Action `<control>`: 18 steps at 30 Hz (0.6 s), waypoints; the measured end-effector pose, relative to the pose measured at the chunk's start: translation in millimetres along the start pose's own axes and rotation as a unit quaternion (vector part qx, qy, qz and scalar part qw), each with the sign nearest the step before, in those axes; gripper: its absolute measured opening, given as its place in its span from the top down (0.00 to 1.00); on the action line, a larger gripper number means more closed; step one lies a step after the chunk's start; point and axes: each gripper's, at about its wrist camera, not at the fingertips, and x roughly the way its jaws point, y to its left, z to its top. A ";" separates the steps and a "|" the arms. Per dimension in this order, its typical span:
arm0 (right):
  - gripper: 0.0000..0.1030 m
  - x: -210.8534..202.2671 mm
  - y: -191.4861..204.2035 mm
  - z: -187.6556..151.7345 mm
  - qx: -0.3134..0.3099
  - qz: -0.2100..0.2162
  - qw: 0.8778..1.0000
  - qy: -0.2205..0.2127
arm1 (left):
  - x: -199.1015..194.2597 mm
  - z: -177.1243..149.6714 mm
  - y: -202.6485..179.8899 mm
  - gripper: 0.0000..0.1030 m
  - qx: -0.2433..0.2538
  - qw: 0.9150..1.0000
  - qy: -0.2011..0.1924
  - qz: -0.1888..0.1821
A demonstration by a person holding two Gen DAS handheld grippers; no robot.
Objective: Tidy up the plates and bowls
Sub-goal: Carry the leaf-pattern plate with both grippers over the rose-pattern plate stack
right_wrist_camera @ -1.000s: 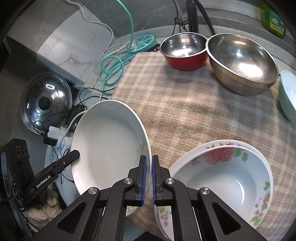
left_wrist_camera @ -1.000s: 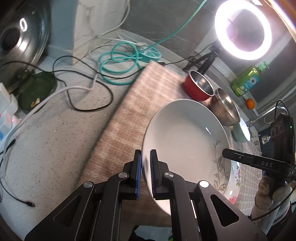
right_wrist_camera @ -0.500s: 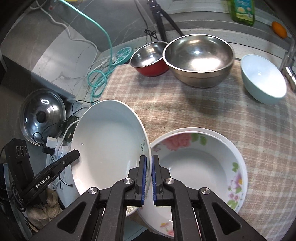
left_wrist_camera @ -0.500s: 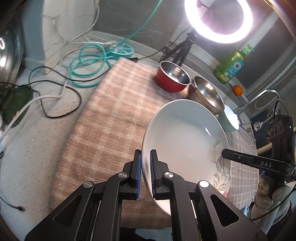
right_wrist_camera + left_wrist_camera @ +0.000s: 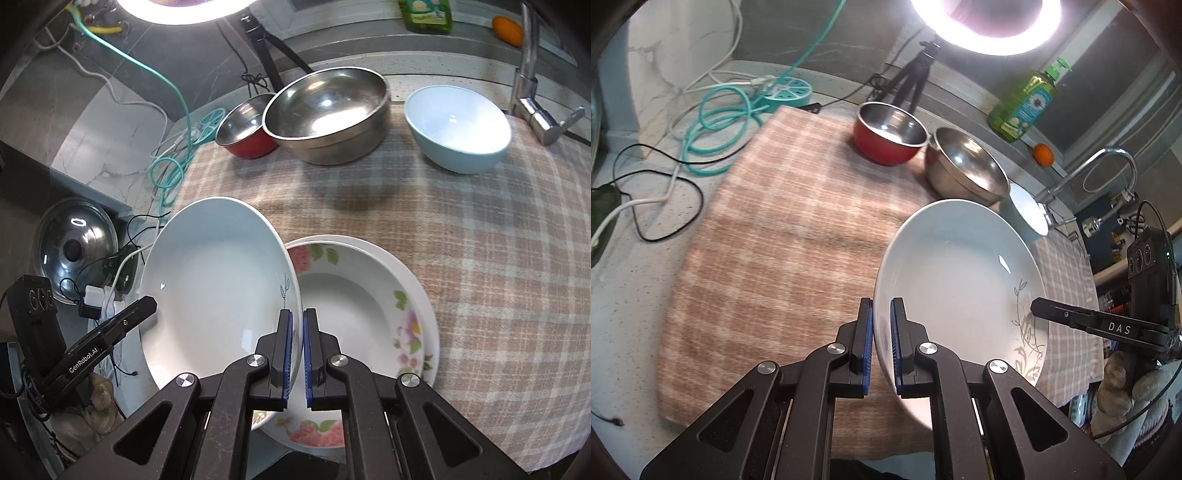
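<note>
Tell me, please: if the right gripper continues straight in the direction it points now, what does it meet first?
Probably the flowered plate on the checked cloth. The right gripper, shut on the white plate rim, points down at it; depth is unclear.

Bright ring light point(image 5: 986, 22) glare overhead, soft shadows on cloth point(image 5: 480, 240), fisheye-warped dark edges

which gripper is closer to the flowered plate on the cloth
Right. The right gripper hangs directly over the flowered plate, clamping the white plate; the left gripper grips its far rim, off the cloth.
</note>
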 end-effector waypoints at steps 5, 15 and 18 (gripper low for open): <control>0.95 -6.4 -14.8 -6.5 0.014 -0.006 1.000 -0.003 | 7.6 -1.8 -13.3 0.93 0.012 1.000 0.008 -0.007; 0.95 -13.4 -44.1 -19.6 0.042 -0.018 0.999 -0.002 | 25.7 -7.8 -31.7 0.93 0.027 0.999 0.027 -0.018; 0.95 -14.9 -50.6 -22.8 0.048 -0.021 0.999 -0.003 | 29.9 -9.8 -36.2 0.93 0.031 0.999 0.032 -0.019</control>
